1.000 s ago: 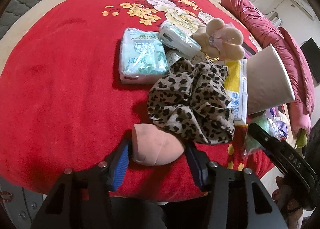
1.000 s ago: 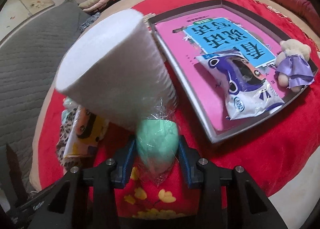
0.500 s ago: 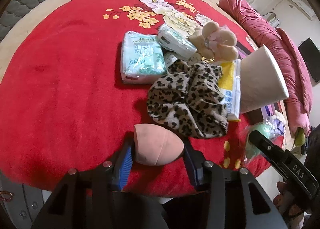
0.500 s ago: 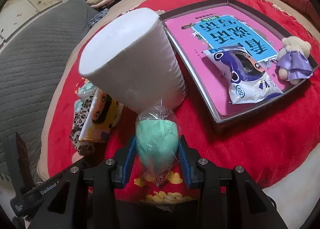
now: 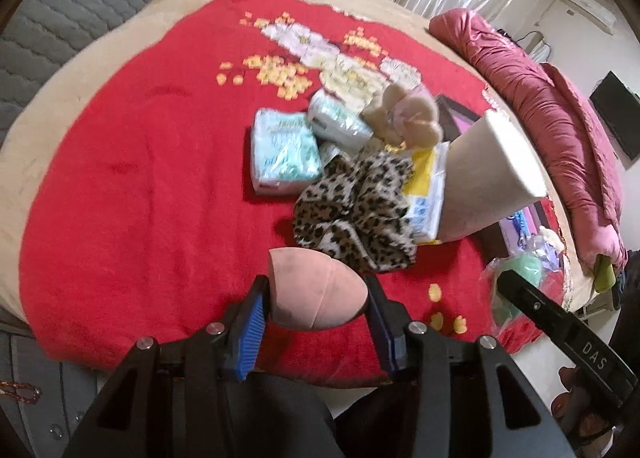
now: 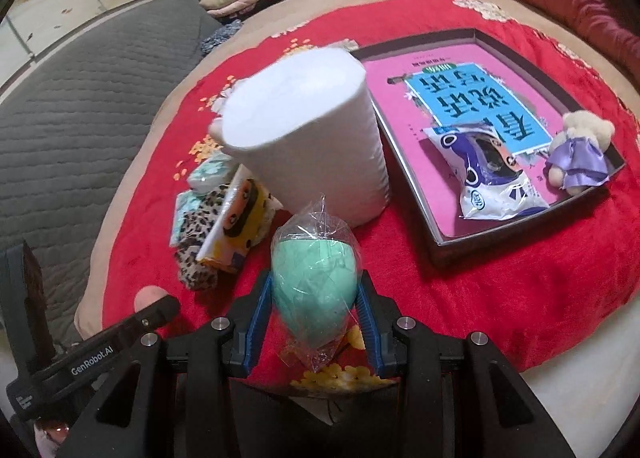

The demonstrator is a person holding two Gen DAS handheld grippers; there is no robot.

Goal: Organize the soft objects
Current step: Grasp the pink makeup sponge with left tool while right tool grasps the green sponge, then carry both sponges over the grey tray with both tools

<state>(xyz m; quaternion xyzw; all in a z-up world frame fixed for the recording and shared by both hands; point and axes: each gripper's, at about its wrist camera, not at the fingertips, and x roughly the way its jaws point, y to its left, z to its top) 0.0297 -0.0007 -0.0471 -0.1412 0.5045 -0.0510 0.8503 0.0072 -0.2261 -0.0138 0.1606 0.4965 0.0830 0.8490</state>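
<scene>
A: Right, grips first. Left gripper [image 5: 316,300] is clamped across the pink sponge [image 5: 314,294], pads on its two flanks, rounded tip pointing right. Right gripper [image 6: 316,298] is clamped on the green sponge [image 6: 314,284], which sits in a crinkly clear wrapper [image 6: 320,218].

B: How do they handle?

A: Judging by look: both very light, squashy foam. The pink one is bare and matte, so the pads should bite well. The green one is the risk, since film can slide over foam. Best hold is across the widest belly, not the taper or the twisted top.

B: Where are they relative to the bed?

A: Both held over the near edge of the red blanket [image 5: 140,178]. Whether either touches the blanket, I can't tell.

B: Beyond that?

A: The leopard scrunchie [image 5: 356,214] lies just past the pink sponge, limp cloth. Next come tissue packs [image 5: 284,150] and a beige plush [image 5: 404,118], all soft and light. The white paper roll [image 6: 308,130] stands upright just behind the green sponge, between it and the pile.

B: Target?

A: Likely the dark tray [image 6: 440,246], right of the roll. It already holds a wipes pack [image 6: 492,182] and a small bear in purple [image 6: 580,154], on a pink liner.

B: Surface, room?

A: Plush blanket on a round bed, soft and uneven, so things may tip. A maroon duvet [image 5: 560,118] lies far right and grey quilted padding [image 6: 80,118] left.
</scene>
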